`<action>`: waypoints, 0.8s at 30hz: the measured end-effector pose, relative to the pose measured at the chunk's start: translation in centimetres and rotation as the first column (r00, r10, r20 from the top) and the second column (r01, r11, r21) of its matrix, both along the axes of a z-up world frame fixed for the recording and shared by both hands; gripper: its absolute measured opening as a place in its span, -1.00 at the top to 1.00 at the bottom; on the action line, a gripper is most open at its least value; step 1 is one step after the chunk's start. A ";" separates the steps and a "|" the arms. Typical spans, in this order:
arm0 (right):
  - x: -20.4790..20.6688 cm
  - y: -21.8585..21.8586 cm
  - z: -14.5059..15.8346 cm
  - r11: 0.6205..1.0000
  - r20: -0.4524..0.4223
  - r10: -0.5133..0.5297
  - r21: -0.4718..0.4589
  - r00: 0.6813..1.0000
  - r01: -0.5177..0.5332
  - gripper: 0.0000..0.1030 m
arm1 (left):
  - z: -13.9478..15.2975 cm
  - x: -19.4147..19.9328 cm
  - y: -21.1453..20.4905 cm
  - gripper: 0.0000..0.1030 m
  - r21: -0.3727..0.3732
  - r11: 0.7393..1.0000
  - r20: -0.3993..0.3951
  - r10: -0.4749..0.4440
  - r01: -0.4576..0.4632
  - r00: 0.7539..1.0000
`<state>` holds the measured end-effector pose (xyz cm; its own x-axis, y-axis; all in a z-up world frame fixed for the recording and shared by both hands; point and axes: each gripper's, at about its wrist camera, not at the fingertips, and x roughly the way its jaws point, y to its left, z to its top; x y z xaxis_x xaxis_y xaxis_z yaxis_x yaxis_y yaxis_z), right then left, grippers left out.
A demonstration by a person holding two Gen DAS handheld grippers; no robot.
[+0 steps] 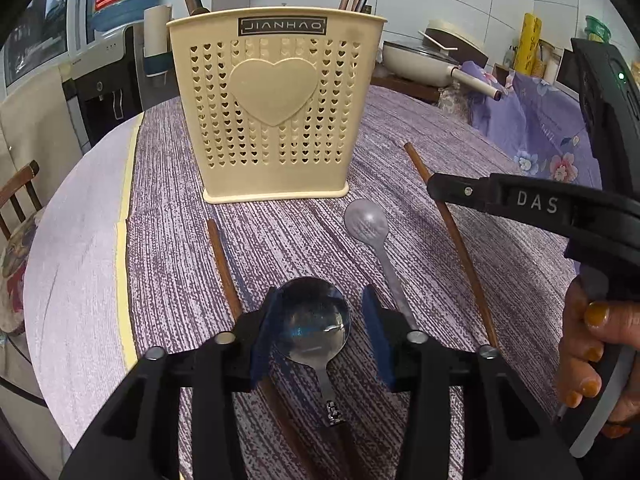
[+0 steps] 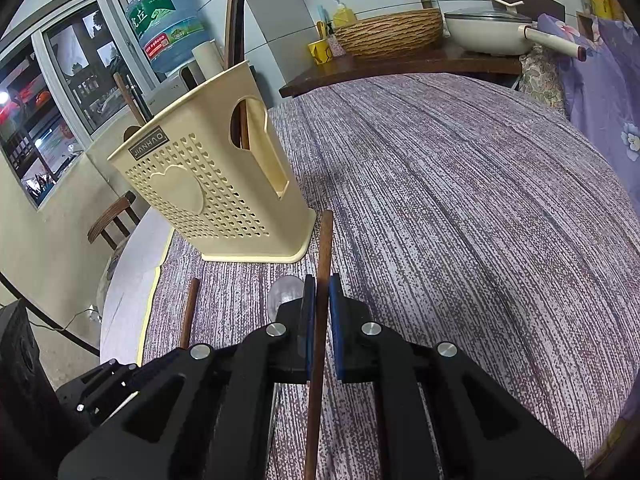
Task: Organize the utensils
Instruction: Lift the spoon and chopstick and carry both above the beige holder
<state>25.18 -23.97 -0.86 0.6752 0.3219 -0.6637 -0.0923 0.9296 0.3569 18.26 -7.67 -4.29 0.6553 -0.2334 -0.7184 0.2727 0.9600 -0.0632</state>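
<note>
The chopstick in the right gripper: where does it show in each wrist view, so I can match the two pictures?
Left wrist view: chopstick runs diagonally at right of centre, pinched by the right gripper.
Right wrist view: chopstick stands near-vertical at lower centre, clamped between the blue pads.
Shared landmark: cream utensil holder, upper centre in the left view, left of centre in the right.

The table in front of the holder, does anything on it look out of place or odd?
Yes. Utensils lie loose on the tablecloth rather than in the beige holder: a metal spoon between the open left gripper's pads, a pale plastic spoon, one chopstick at left. The right gripper is shut on another chopstick. Nothing spilled or damaged.
</note>
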 end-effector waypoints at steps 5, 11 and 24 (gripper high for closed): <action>0.0 0.1 -0.1 1.000 -0.004 0.007 0.006 1.000 -0.007 0.84 | -0.6 0.3 -0.8 -0.05 0.044 0.999 0.000 0.002 -0.002 1.000; -0.2 0.3 0.0 1.000 -0.002 0.014 0.000 1.000 -0.014 0.84 | -1.5 0.4 -0.7 0.11 0.047 0.999 -0.026 0.009 -0.007 1.000; -0.9 -0.5 1.8 0.993 0.035 0.043 0.106 0.998 -0.047 0.85 | 1.3 0.1 0.1 0.11 -0.024 1.000 0.018 0.002 -0.002 1.000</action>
